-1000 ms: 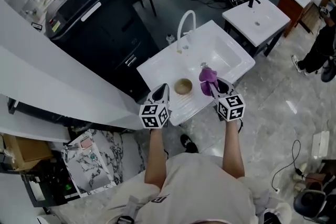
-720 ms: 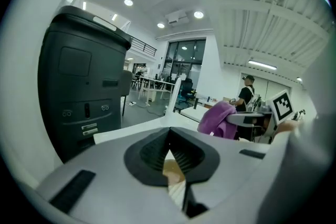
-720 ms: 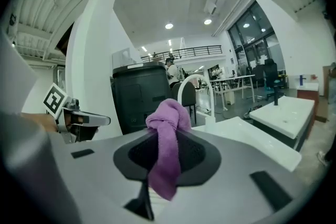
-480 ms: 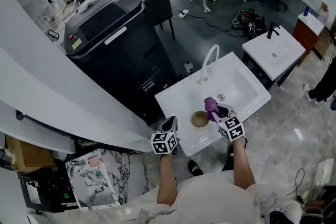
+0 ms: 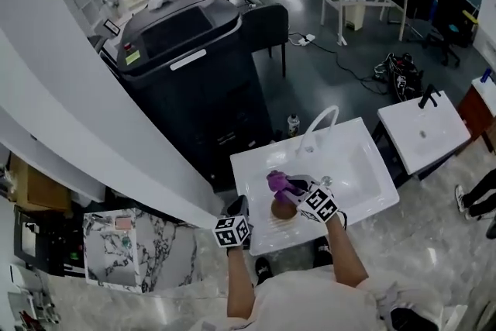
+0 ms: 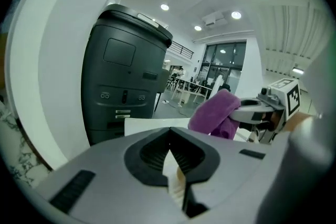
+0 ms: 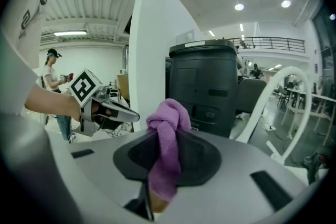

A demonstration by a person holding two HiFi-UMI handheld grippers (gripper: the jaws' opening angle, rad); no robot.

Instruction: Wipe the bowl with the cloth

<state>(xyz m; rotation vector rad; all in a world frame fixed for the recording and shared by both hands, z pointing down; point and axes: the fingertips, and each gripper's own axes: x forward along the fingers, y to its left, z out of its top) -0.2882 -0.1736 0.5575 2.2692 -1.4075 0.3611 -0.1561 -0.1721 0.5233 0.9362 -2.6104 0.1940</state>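
You are pinching the purple cloth (image 7: 169, 139) between the jaws of your right gripper (image 7: 157, 186). The cloth is bunching up past the jaw tips. In the head view, the right gripper is reaching in over the brown bowl (image 5: 284, 209), and the cloth is hanging by the bowl's far left side. I cannot tell if the cloth is touching the bowl. The bowl is sitting on the ridged front part of the white sink (image 5: 353, 167), near the curved white tap (image 5: 318, 124). Your left gripper (image 5: 240, 205) is hovering by the sink's front edge, just left of the bowl, and its jaws are pressing tight together. A big black machine (image 5: 194, 50) is standing behind the sink.
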